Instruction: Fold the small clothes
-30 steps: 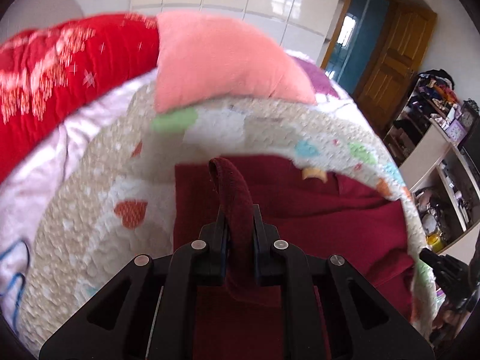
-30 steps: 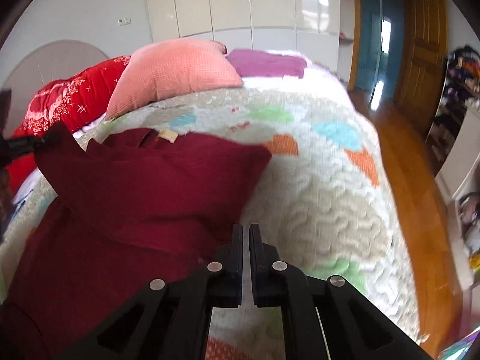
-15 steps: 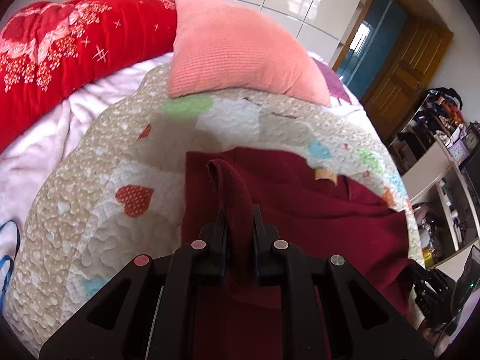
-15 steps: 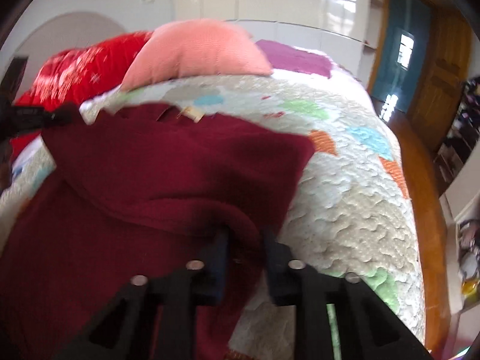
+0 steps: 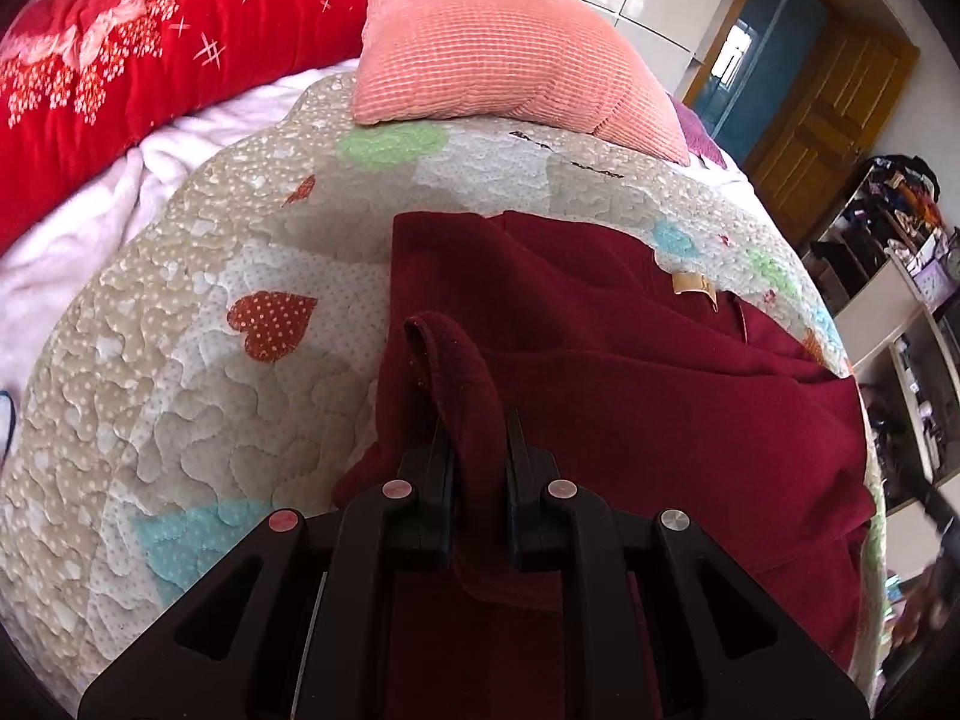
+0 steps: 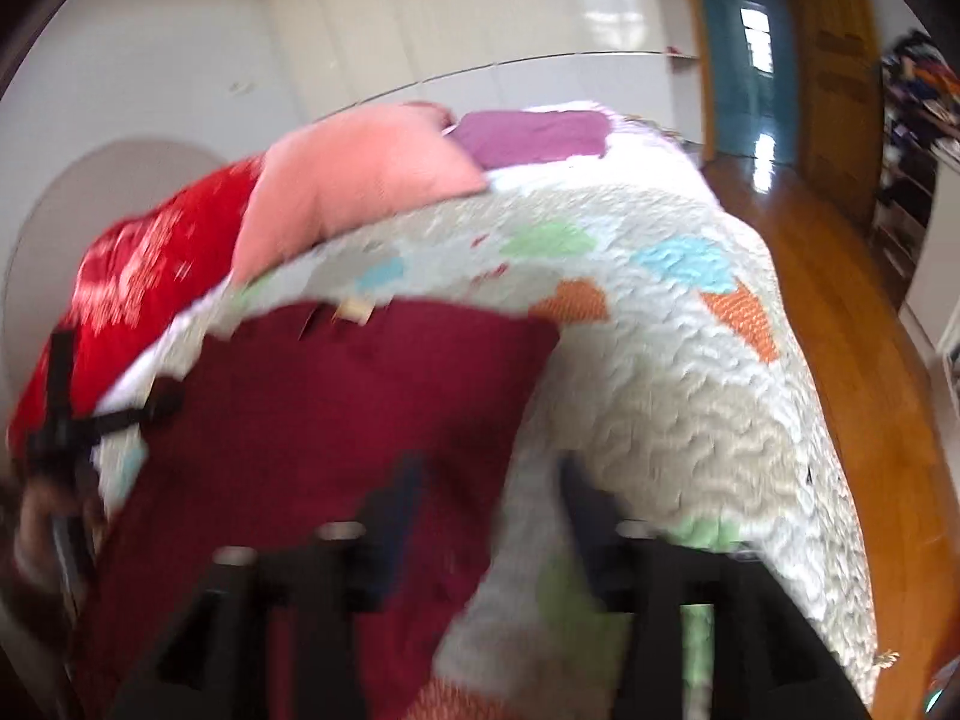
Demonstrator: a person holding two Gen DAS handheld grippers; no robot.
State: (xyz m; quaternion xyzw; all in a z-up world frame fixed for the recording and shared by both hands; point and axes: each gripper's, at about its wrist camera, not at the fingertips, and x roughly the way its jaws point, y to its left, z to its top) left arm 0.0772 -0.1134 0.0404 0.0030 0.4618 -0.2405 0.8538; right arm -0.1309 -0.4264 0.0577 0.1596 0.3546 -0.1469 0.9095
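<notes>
My left gripper (image 5: 478, 450) clamps the garment (image 5: 630, 396); right gripper (image 6: 489, 498) opens, letting go near the pillow (image 5: 504, 42); lay it flat.

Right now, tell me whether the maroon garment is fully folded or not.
Not fully: the maroon garment lies partly folded on the quilt, one edge pinched up in the left gripper.

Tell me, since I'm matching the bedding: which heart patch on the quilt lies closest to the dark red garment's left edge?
The red dotted heart, just left of the garment; the green patch sits farther up by the pink pillow.
</notes>
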